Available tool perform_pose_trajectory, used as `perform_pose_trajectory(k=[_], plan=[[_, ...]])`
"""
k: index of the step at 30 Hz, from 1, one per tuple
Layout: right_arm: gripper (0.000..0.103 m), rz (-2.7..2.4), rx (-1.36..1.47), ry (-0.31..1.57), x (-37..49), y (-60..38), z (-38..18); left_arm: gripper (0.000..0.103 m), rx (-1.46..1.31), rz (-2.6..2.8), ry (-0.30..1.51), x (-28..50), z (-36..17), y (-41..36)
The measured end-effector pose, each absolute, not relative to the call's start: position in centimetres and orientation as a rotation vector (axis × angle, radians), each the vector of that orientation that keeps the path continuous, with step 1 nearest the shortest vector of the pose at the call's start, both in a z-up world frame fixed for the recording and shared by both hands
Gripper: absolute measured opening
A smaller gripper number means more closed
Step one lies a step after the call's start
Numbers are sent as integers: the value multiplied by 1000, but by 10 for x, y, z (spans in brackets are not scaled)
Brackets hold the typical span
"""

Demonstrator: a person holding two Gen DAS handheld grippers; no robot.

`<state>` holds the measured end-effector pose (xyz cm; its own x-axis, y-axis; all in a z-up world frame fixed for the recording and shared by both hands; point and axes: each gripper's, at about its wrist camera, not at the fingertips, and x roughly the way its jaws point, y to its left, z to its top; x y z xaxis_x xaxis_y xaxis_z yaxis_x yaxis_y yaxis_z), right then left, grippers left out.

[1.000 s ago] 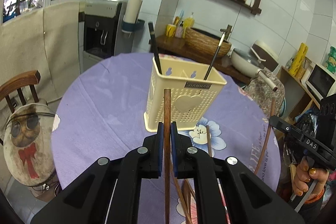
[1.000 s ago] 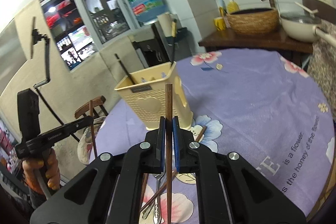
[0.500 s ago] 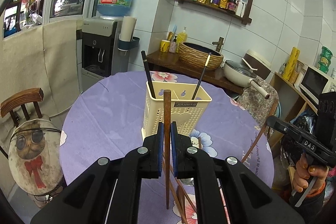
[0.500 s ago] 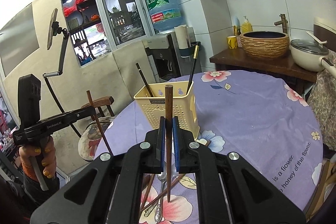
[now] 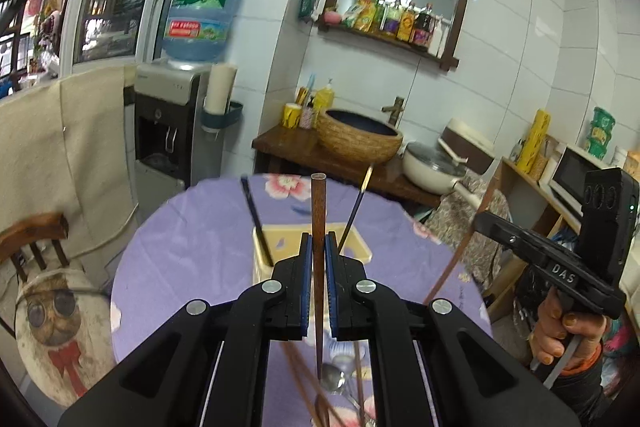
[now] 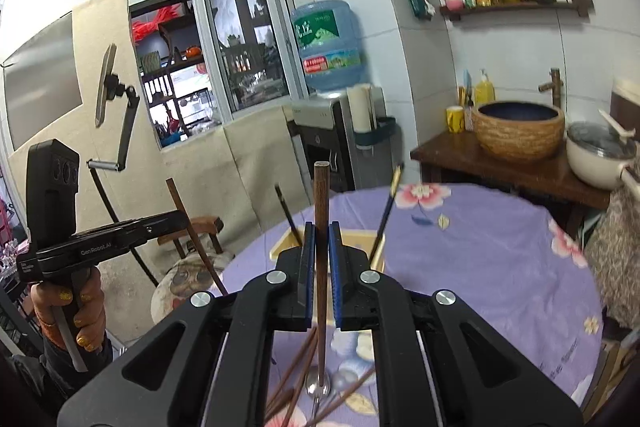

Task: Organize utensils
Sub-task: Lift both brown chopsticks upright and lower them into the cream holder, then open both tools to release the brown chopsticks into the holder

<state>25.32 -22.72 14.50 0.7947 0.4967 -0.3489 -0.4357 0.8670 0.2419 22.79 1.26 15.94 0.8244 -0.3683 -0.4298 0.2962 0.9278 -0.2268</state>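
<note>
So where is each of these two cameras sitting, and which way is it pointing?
Left wrist view: rides on the left tool, looking along its fingers over the yellow utensil holder towards the sink; the person's right hand shows.
Right wrist view: rides on the right tool, facing the same holder and window; the left hand shows.
Shared: each tool grips a brown chopstick upright; purple tablecloth, water dispenser.
</note>
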Motion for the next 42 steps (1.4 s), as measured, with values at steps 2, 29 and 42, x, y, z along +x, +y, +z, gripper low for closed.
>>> perform_pose_trajectory(k=[2,29,42], plan=[[7,491,147,382,264,-223,165,7,-154,-347,455,234,178,11],[7,335,165,471,383,-188,106,7,-179,-159,588,346,109,-7],[8,303,189,477,385,-197,84,20,-172,-162,640,353,82,-12]])
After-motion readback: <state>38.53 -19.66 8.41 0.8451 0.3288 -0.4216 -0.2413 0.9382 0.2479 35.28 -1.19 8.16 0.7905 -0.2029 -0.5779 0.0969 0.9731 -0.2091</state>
